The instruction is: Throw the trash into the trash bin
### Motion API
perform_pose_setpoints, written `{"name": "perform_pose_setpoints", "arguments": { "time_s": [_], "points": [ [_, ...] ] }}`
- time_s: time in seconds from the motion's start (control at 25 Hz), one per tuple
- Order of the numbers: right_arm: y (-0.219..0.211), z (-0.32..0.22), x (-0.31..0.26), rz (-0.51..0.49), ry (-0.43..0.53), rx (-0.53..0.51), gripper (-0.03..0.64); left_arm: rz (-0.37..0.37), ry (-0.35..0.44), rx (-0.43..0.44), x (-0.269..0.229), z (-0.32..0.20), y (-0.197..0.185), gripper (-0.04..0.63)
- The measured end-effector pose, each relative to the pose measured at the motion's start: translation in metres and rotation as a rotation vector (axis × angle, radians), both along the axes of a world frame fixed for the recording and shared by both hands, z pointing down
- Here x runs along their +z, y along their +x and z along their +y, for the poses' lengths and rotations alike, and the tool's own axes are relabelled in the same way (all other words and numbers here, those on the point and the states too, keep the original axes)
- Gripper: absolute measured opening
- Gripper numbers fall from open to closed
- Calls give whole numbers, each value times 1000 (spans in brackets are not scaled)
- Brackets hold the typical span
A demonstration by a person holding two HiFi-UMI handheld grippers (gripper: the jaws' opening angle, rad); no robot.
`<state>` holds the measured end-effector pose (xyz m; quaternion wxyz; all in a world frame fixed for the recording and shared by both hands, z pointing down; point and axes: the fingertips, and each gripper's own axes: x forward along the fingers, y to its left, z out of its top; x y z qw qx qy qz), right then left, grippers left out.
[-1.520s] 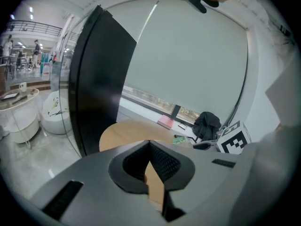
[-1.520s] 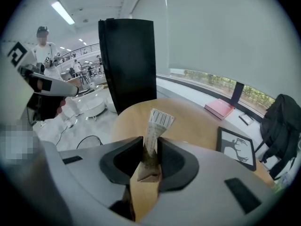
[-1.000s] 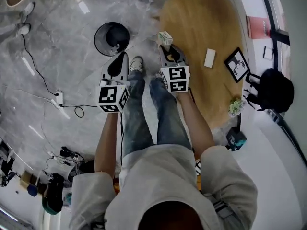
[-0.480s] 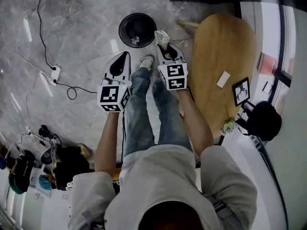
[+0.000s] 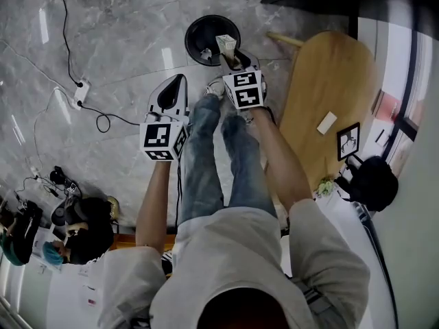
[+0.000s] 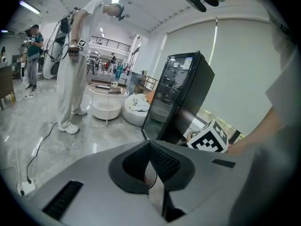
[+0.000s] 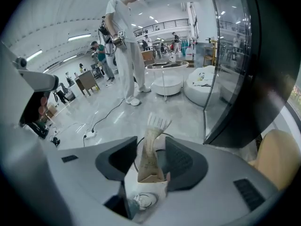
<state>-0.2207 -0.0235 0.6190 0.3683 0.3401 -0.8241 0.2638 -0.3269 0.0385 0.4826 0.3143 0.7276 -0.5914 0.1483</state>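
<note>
1. A flattened brown-and-white paper carton [image 7: 149, 166] is held upright between the jaws of the right gripper [image 7: 150, 142]. The jaws have just been opening, and both pads are seen touching the carton's sides.
2. In the head view, the right gripper is pointed steeply downward. Its tip and the carton are placed over the near right edge of the round black trash bin [image 5: 199, 31], which stands on the grey marble floor [image 5: 116, 40] at the far side of the scene.
3. The left gripper [image 5: 175, 81] is held to the left of the right one and nearer to the person, short of the bin. Its jaws are closed together at the tips, and nothing is seen between them.
4. The person's legs in blue jeans [image 5: 206, 163] are seen below and between the two grippers, with a light sneaker [image 5: 216, 88] just near of the bin.
5. An oval wooden table [image 5: 322, 81] is found to the right of the bin, with a framed picture [image 5: 348, 141] lying on it.
6. A white power strip [image 5: 81, 86] with a black cable is seen on the floor, well to the left.
</note>
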Motion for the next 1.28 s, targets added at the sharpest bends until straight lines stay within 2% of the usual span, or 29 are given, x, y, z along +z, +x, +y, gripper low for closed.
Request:
{"name": "perform_pose_setpoints", "arguments": {
  "time_s": [0.04,0.16,0.28,0.6,1.08,1.28],
  "points": [
    [-2,-2,4,4,-6,-5,220,0,-1,2,0,-1,0,18],
    [-2,-6,5,8,-9,-7,225,1,0,11,0,-4,0,18],
    [2,-6,1,-7,-7,9,196,2,-1,22,1,-8,4,17],
    [21,-3,-13,-44,3,82,38,3,-3,72,1,-17,24,18],
    [55,-6,-49,-138,46,191,29,2,-7,196,-3,-28,73,18],
    [90,-2,-58,-131,70,303,29,19,1,306,-2,-39,103,17]
  ]
}}
